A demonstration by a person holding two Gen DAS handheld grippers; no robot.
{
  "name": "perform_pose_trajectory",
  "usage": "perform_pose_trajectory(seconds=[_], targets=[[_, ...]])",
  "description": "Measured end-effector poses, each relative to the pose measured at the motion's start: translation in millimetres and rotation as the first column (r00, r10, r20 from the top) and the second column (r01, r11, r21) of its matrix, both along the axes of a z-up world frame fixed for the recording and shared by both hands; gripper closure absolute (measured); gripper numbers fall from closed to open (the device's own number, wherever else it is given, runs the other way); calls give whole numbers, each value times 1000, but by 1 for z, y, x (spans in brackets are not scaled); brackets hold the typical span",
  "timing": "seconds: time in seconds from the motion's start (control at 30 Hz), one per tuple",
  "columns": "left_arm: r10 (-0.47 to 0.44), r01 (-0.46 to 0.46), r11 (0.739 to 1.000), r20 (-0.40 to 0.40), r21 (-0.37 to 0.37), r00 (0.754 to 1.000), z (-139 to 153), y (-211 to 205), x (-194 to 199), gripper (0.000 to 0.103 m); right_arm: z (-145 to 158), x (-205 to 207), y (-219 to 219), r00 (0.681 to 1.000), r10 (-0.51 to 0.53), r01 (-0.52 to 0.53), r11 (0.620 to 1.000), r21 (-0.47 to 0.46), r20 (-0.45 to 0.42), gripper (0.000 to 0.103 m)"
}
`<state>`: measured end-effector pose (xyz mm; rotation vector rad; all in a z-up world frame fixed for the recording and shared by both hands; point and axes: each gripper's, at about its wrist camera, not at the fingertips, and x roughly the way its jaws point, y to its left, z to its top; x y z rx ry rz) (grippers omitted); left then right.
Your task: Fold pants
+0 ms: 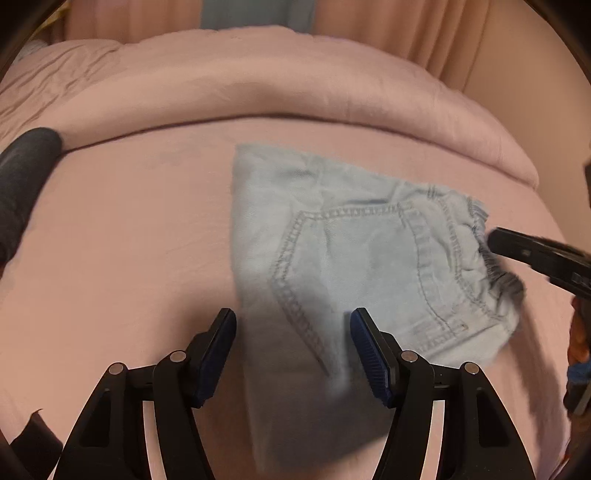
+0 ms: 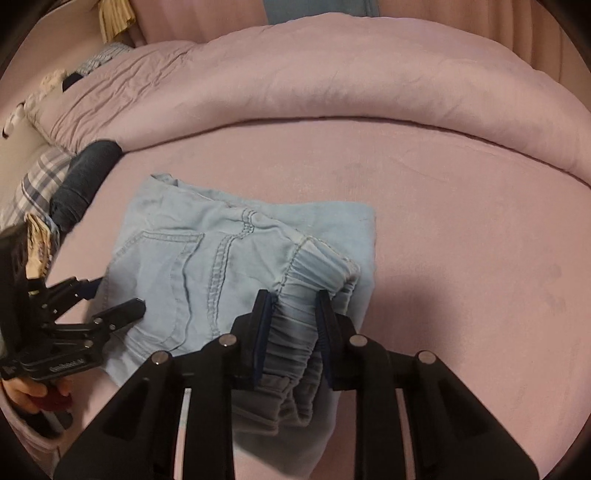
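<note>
Light blue denim pants (image 1: 351,258) lie folded on a pink bed sheet (image 1: 129,240), back pocket up. My left gripper (image 1: 293,325) is open just above the near folded part, with nothing between its jaws. In the right wrist view my right gripper (image 2: 293,306) is shut on the gathered elastic waistband (image 2: 295,332) of the pants (image 2: 207,251) and lifts it slightly. The right gripper's fingers (image 1: 535,254) show at the waistband in the left wrist view. The left gripper (image 2: 114,302) shows at the pants' left edge in the right wrist view.
A rolled pink duvet (image 2: 332,85) runs across the back of the bed. A dark rolled garment (image 2: 85,177) and plaid fabric (image 2: 33,184) lie at the left. Pink curtains (image 1: 406,29) hang behind the bed.
</note>
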<state>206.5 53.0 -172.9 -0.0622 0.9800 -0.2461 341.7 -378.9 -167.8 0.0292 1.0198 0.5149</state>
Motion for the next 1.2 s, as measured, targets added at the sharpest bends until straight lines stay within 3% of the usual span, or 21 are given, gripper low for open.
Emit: perform_pose_trajectory(seconds=[0.1, 0.17, 0.23, 0.3, 0.37, 0.47, 0.53, 0.63, 0.73, 0.83, 1.2], targets=[[-6, 6, 1000, 42, -12, 999, 12, 5, -19, 38, 23, -25, -10, 998, 33, -37, 997, 72, 60, 75], [-19, 20, 1000, 40, -12, 999, 8, 6, -26, 38, 29, -42, -11, 994, 77, -83, 995, 64, 83, 76], [-24, 24, 999, -3, 29, 1000, -6, 4, -27, 38, 19, -52, -5, 990, 124, -124, 992, 5, 69, 78], [-3, 2, 1000, -44, -10, 999, -22, 5, -23, 36, -4, -50, 2, 992, 124, -122, 990, -71, 15, 80], [-2, 2, 1000, -39, -5, 999, -22, 5, -22, 34, -19, -47, 6, 994, 110, -108, 992, -66, 15, 80], [-2, 3, 1000, -43, 29, 999, -15, 1, -20, 34, -17, -43, 6, 996, 91, -91, 995, -52, 3, 80], [31, -29, 998, -47, 50, 998, -8, 1, -25, 34, -12, -43, 4, 997, 76, -76, 996, -55, -13, 78], [68, -66, 995, -28, 81, 997, 7, 8, -44, 34, 4, -56, -8, 999, 33, -34, 998, -51, -17, 64], [104, -102, 989, -11, 110, 995, 22, 18, -63, 34, 18, -82, -20, 1000, 10, -10, 998, -59, -4, 60], [136, -137, 983, 18, 124, 991, 45, 27, -88, 28, 36, -102, -28, 1000, 5, -4, 997, -72, 15, 55], [201, -209, 972, 74, 109, 977, 119, 23, -147, 26, 102, -167, -31, 997, 20, -15, 997, -81, 68, 39]])
